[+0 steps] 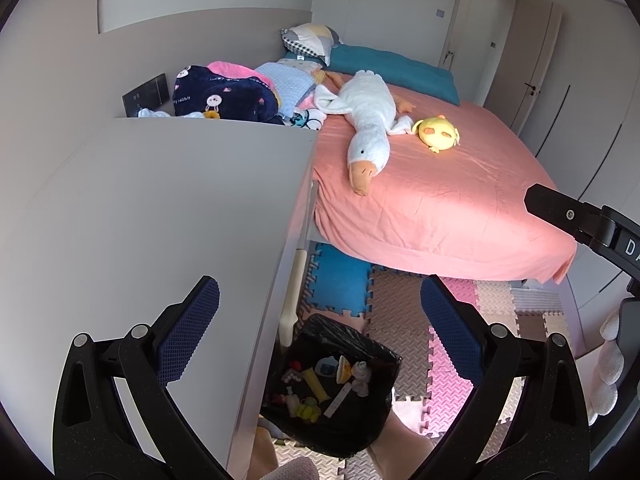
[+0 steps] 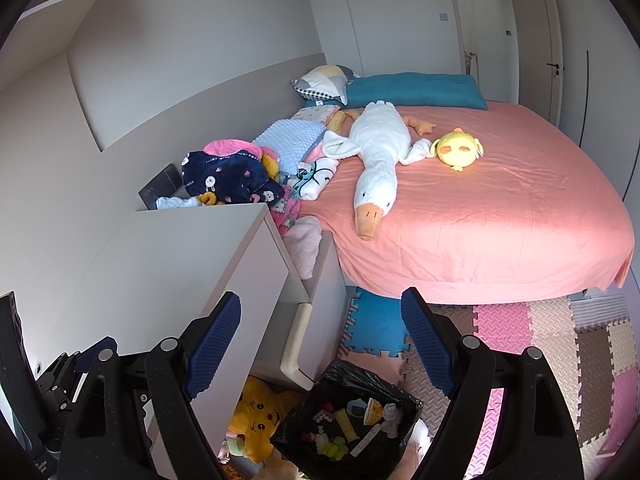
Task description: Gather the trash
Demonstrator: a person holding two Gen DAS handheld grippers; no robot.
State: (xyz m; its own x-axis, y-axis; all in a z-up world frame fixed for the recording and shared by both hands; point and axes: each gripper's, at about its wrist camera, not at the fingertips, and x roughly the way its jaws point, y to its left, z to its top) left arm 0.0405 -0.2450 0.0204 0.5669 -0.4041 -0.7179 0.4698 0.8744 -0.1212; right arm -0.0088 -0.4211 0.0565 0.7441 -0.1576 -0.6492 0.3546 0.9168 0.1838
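While both grippers hang empty with jaws spread wide, the left gripper point(image 1: 320, 332) and right gripper point(image 2: 321, 344) frame the bin point(image 2: 404, 396) at bottom centre, its black liner already holding scraps point(image 2: 346, 426). I see no loose trash elsewhere, so collecting looks nearly finished.

Left hand-held gripper point(image 1: 320, 330), right hand-held gripper point(image 2: 320, 340): jaws wide, empty.

Pink-sheeted bed point(image 2: 480, 216), foam-mat floor point(image 2: 560, 340), grey desk point(image 1: 160, 220), white walls point(image 2: 200, 40).
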